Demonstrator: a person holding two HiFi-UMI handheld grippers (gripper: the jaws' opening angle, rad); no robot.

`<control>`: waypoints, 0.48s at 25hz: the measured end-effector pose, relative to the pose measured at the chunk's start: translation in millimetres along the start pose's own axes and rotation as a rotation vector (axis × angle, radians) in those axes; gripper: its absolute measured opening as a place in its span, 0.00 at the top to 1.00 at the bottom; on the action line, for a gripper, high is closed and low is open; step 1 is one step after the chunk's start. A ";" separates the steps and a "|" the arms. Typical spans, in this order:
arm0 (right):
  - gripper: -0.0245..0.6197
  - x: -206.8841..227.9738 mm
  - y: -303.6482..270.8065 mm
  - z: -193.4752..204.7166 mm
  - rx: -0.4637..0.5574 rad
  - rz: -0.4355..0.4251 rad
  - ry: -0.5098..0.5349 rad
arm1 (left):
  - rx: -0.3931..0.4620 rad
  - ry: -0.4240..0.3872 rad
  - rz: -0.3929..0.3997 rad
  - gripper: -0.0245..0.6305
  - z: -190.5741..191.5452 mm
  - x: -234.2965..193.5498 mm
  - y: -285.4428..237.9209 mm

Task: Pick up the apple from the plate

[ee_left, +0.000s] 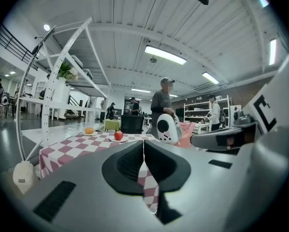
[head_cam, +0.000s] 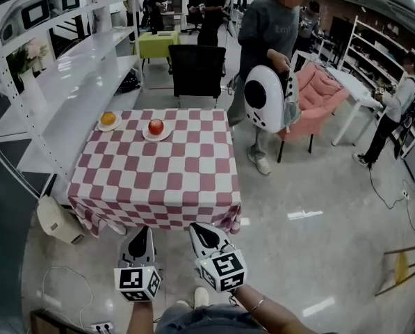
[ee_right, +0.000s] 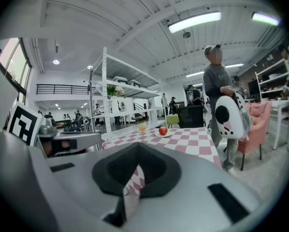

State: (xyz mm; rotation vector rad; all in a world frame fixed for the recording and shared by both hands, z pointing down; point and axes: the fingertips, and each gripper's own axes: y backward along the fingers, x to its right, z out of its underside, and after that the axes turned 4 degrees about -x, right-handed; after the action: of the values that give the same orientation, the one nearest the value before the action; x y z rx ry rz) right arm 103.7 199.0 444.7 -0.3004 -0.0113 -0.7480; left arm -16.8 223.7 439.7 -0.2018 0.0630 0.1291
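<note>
Rack: a tall white metal shelving rack point(head_cam: 75, 68) stands along the left side of the counter.
Counter: a square counter under a red-and-white checked cloth point(head_cam: 165, 179), with its near edge just beyond both claws.
Person: a person in a grey sweater point(head_cam: 266, 26) stands on the floor off the counter's far right corner.
Armchair: a pink upholstered armchair point(head_cam: 322, 92) stands to the right of that person.
Chair: a black office chair point(head_cam: 197, 72) stands at the far edge of the counter.
Case: a white oval hard-shell case with black patches point(head_cam: 263, 97) is held by the person at hip height.
Left claw: the left claw point(head_cam: 144, 230) is held low in front of the near counter edge and points roughly level. Its 2 jaws are pressed together with nothing between them.
Right claw: the right claw point(head_cam: 194, 227), just beside the left one, has its jaws together and is empty.
Plate: a round white plate point(head_cam: 167, 135) lies near the far edge, left of the middle.
Apple: a red apple point(head_cam: 156, 126) sits upright on that plate, well apart from both claws.
Orange: an orange fruit point(head_cam: 108, 118) lies on another white plate point(head_cam: 117, 126) at the far left corner, near the apple's plate.
</note>
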 end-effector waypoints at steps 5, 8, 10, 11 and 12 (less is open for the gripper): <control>0.95 16.9 -2.0 -4.7 0.012 0.021 0.009 | 0.008 -0.011 -0.015 0.94 -4.4 2.6 -8.4; 0.95 25.4 -6.2 -9.0 0.015 0.034 0.013 | 0.009 -0.018 -0.025 0.93 -7.4 2.3 -13.0; 0.95 27.9 -10.0 -10.7 0.018 0.032 0.016 | 0.003 -0.029 -0.032 0.93 -7.9 0.5 -16.0; 0.95 29.9 -12.2 -11.5 0.019 0.029 0.011 | 0.000 -0.032 -0.034 0.93 -7.9 -0.2 -18.5; 0.95 32.5 -14.5 -12.3 0.019 0.025 0.004 | -0.002 -0.032 -0.035 0.93 -8.1 -0.7 -21.8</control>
State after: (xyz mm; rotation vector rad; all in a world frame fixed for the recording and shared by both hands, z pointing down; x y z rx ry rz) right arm 116.6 163.9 440.6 -0.2800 -0.0112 -0.7233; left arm -14.9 200.9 436.1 -0.2027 0.0276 0.0977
